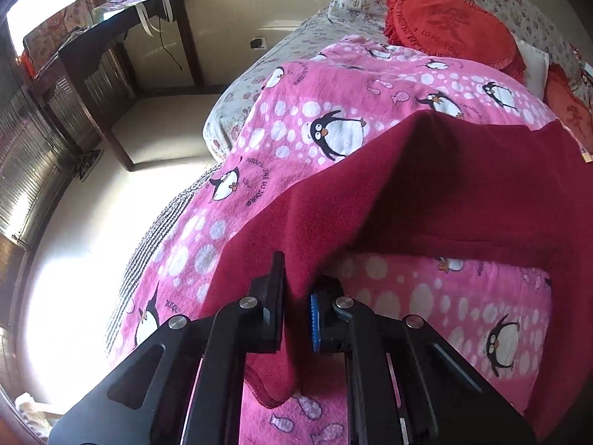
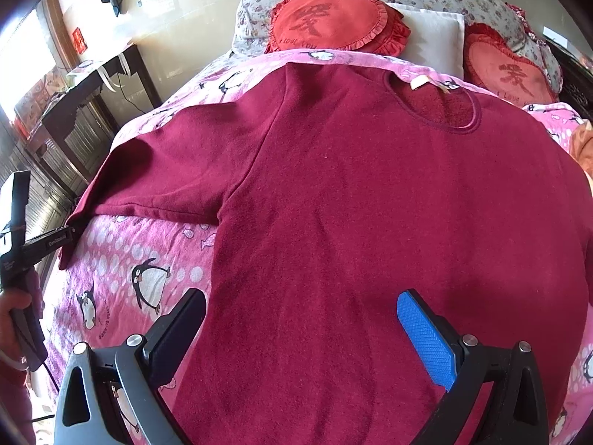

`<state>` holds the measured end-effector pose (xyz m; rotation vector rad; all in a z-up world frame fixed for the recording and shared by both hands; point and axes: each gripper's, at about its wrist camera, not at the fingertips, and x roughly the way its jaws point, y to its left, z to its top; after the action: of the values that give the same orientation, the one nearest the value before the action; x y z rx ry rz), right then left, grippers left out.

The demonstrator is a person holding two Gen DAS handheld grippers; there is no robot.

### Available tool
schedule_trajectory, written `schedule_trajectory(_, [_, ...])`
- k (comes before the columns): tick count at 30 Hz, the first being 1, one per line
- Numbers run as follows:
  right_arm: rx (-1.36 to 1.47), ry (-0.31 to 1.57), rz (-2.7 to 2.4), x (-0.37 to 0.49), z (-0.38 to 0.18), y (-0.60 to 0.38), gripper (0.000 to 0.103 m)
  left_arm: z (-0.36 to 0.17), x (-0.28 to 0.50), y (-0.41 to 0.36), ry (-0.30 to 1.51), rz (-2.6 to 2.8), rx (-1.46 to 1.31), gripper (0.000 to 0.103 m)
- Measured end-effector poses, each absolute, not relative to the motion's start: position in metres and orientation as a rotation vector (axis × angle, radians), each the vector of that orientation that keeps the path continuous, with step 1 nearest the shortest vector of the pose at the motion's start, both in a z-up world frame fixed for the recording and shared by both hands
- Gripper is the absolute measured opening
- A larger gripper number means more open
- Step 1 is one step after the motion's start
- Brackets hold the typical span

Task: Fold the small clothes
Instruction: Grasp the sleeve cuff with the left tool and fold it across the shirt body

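The sweater [image 2: 370, 204] lies spread on the blanket [image 2: 122, 259], collar toward the pillows [image 2: 333, 22]. The left gripper [image 1: 296, 296] pinches its sleeve cuff, lifted off the blanket. The right gripper [image 2: 301, 319] hovers spread wide above the sweater's lower body.

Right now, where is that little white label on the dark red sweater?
In the right wrist view, the white label sits at the back of the sweater's neckline, at the far end, just before the white pillow between two red heart cushions.

A pink penguin blanket [image 2: 141, 252] covers the bed. Two red heart cushions [image 2: 326, 22] and a white pillow [image 2: 437, 40] lie at its head; a dark desk [image 1: 122, 44] stands beside.
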<state>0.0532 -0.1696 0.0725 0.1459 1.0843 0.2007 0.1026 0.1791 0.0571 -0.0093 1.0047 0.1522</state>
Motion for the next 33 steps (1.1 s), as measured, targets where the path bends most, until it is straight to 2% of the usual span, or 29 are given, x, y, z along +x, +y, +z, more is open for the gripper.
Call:
schedule_trajectory(11, [0.225, 1.054, 0.163, 0.044, 0.083, -0.2, 0.102, 0.116, 0.072, 0.107, 0.966, -0.051, -0.038, 0.009])
schedule_trajectory(20, [0.278, 1.025, 0.088, 0.029, 0.088, -0.251, 0.102, 0.149, 0.067, -0.014, 0.984, -0.359, -0.121, 0.009])
schedule_trajectory(26, [0.309, 1.026, 0.018, 0.016, 0.083, -0.294, 0.102, 0.143, 0.088, -0.089, 1.003, -0.439, -0.087, 0.009])
schedule_trajectory(33, [0.359, 1.035, -0.028, 0.009, 0.07, -0.333, 0.102, 0.103, 0.118, -0.161, 1.059, -0.499, 0.026, 0.009])
